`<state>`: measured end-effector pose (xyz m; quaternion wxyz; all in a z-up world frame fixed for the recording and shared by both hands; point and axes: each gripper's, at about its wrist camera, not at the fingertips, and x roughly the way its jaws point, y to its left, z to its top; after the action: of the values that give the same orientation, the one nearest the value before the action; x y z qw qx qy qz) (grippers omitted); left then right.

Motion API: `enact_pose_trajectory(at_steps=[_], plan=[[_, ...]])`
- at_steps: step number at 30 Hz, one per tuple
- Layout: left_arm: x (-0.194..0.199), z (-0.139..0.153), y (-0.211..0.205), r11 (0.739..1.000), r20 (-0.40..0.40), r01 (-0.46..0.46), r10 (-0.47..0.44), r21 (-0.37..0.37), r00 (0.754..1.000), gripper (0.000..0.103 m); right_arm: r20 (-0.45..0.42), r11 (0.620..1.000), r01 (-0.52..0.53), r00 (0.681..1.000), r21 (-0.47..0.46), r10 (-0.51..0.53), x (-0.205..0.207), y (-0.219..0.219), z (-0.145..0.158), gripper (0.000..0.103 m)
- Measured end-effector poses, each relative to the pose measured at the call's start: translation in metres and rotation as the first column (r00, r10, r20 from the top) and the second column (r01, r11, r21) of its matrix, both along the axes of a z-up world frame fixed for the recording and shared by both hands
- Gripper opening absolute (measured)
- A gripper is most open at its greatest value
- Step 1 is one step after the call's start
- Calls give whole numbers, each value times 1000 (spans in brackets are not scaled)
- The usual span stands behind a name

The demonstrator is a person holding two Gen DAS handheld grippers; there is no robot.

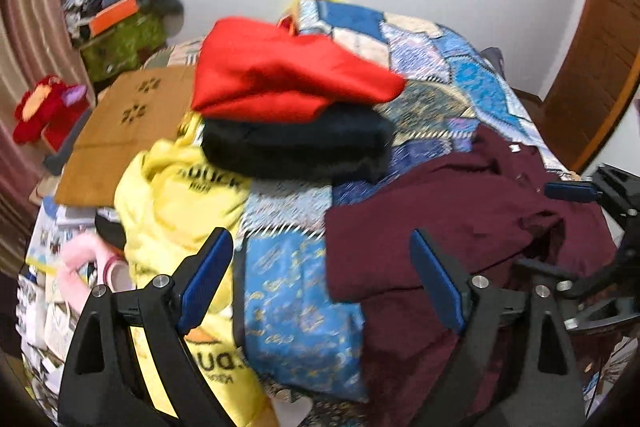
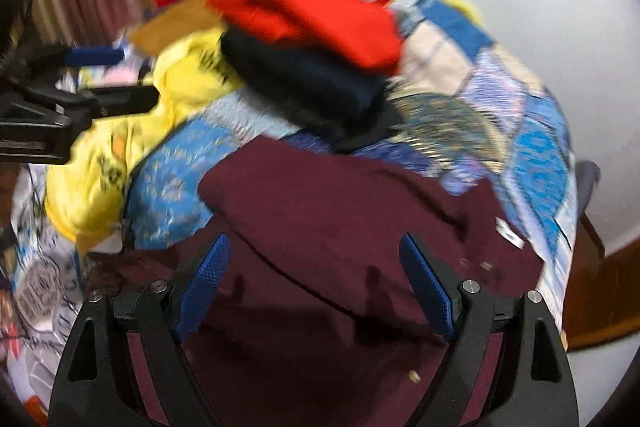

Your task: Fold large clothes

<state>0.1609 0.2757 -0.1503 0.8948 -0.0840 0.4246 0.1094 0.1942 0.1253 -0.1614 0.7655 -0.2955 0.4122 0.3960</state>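
A maroon garment (image 1: 460, 211) lies spread on the patchwork bedspread (image 1: 296, 307); it also fills the lower right wrist view (image 2: 340, 219). My left gripper (image 1: 320, 275) is open and empty above the spread, at the garment's left edge. My right gripper (image 2: 316, 287) is open and empty, hovering just over the maroon cloth; it also shows at the right edge of the left wrist view (image 1: 592, 227). A folded red garment (image 1: 288, 75) rests on a folded black one (image 1: 296, 147) further back. A crumpled yellow garment (image 1: 176, 195) with black print lies to the left.
A brown cardboard sheet (image 1: 124, 131) lies at the bed's left. A red plush toy (image 1: 44, 111), cluttered boxes (image 1: 116, 23) and striped curtains (image 1: 24, 39) stand at the left. A wooden door (image 1: 600, 59) is at the right. Printed bags and a pink item (image 1: 88, 267) lie at lower left.
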Motion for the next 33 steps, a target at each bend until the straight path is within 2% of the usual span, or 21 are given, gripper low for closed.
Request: enact_pose_trajectory(at_steps=[8, 10, 12, 13, 15, 16, 17, 18, 22, 26, 30, 33], plan=[[-16, -37, 28, 997, -57, -41, 37, -62, 998, 89, -58, 967, -85, 996, -241, 73, 7, 41, -57, 82], [-18, -45, 30, 997, -73, -42, 37, -68, 997, 89, -64, 958, -92, 995, -273, 77, 10, 42, -64, 76], [-19, -53, 31, 996, -89, -44, 38, -74, 995, 89, -89, 955, -100, 993, -280, 78, 11, 41, -70, 60], [-19, -56, 32, 996, -94, -44, 36, -79, 995, 89, -101, 958, -98, 992, -269, 73, 13, 40, -71, 56], [-18, -64, 33, 995, -107, -44, 34, -93, 994, 89, -97, 965, -88, 993, -246, 66, 15, 38, -68, 36], [-18, -67, 33, 994, -114, -45, 34, -97, 993, 89, -103, 970, -91, 992, -227, 69, 15, 36, -65, 30], [-17, -69, 33, 994, -118, -45, 33, -99, 992, 89, -107, 975, -89, 992, -204, 68, 15, 34, -60, 18], [-16, -71, 33, 994, -125, -44, 31, -102, 992, 89, -100, 978, -85, 993, -188, 67, 15, 33, -56, 14], [-13, -73, 26, 994, -132, -36, 23, -100, 991, 89, -6, 993, -62, 998, -96, 62, 10, 24, -24, 10], [-9, -65, 16, 996, -123, -20, 8, -93, 992, 89, 58, 1000, -4, 998, 21, 3, 21, 4, 14, 9], [-3, -52, 2, 997, -103, 8, -16, -75, 995, 89, 87, 983, 92, 990, 159, -107, 42, -30, 52, 8], [4, -41, -11, 998, -90, 31, -36, -52, 995, 89, 130, 959, 161, 972, 231, -195, 52, -61, 74, 7]])
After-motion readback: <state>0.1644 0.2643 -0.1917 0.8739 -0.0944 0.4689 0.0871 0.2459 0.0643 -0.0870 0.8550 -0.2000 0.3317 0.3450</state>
